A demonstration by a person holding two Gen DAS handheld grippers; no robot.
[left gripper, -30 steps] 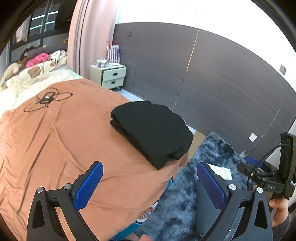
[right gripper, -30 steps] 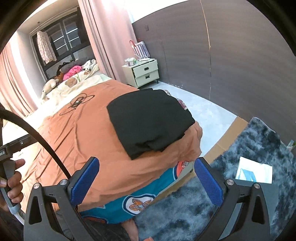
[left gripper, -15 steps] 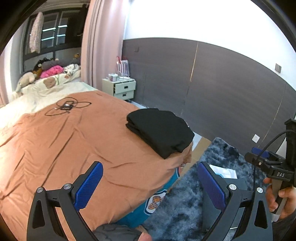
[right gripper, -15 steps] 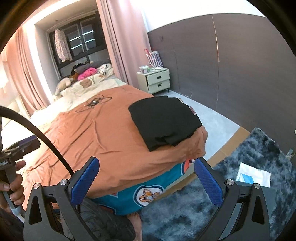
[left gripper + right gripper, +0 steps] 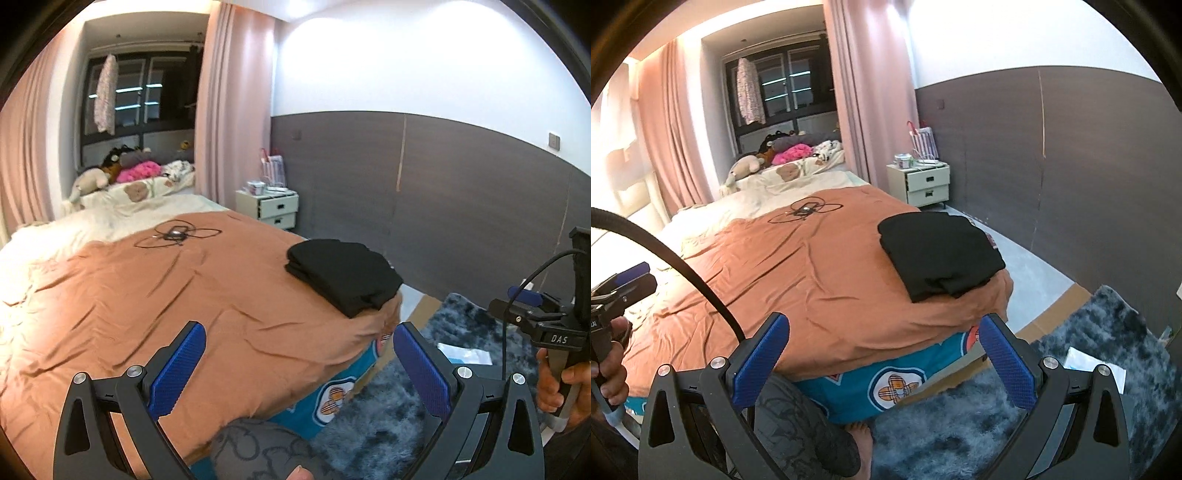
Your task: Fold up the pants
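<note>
Black fabric pants [image 5: 343, 275], folded into a compact stack, lie on the far right corner of the rust-orange bedspread [image 5: 184, 288], near the bed's edge. You hold both tools back from the bed, well apart from the pants. Your left gripper [image 5: 295, 369] has its blue pads spread wide, holding nothing; your right gripper [image 5: 882, 360] likewise. The stack sits ahead and slightly right of both, its long axis running away from you. Your right hand looks nearer. The folding appears finished.

Both tongs [image 5: 295, 363] [image 5: 882, 352] had black frames, silver screws and ribbed blue pads [image 5: 177, 371]. A black cable [image 5: 683, 269] curved leftward beside bare-skinned fingers [image 5: 611, 373].
</note>
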